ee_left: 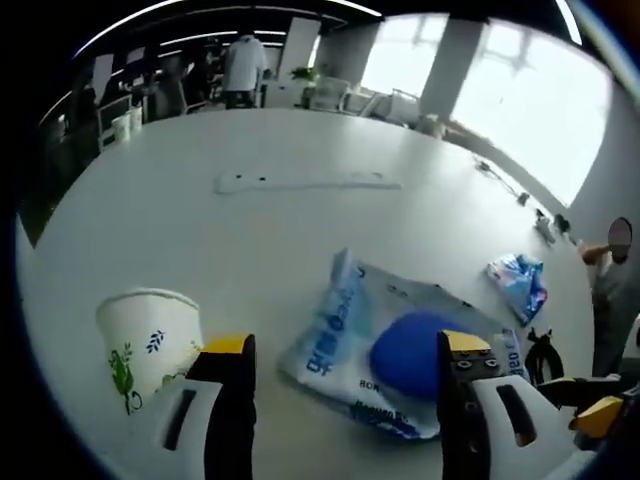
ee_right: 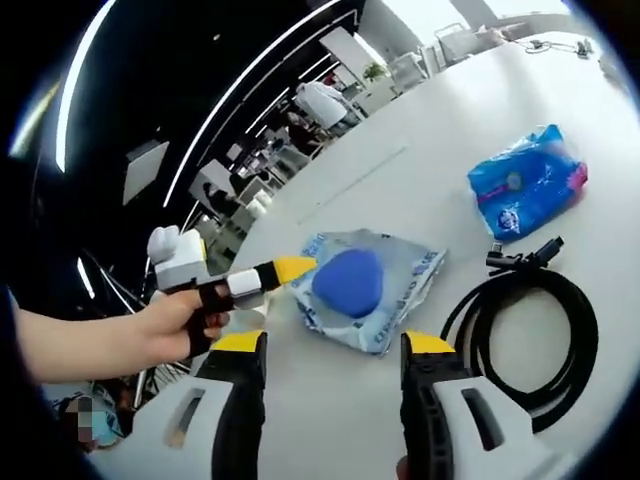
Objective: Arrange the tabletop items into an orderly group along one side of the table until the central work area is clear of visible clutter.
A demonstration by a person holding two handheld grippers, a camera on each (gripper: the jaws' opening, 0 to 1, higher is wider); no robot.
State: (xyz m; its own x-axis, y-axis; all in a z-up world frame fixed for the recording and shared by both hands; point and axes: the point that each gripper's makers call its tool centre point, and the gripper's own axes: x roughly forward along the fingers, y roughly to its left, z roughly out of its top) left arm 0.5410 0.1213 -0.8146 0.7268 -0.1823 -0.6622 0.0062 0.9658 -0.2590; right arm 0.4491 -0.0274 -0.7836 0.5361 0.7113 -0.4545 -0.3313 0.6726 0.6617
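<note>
— While you count, what lies on the white table (ee_left: 250,230)?

— One paper cup (ee_left: 148,345) by the left gripper (ee_left: 345,365), one clear packet (ee_left: 400,350) with a blue round thing (ee_left: 410,350) on it, one blue wrapped pack (ee_left: 520,285), one coiled black cable (ee_right: 535,330).

— And the grippers?

— Both stand wide apart, gripping nothing. The left sits over the packet's near edge; the right gripper (ee_right: 330,365) hovers just short of that packet.

— Anything around?

— A hand (ee_right: 175,325) holds the left gripper. A white strip (ee_left: 305,182) lies farther off, with chairs (ee_left: 330,93) beyond.

paper cup (ee_left: 150,345) matt | plastic wrapper (ee_right: 370,290) glossy, crinkled | table (ee_left: 250,240) smooth
</note>
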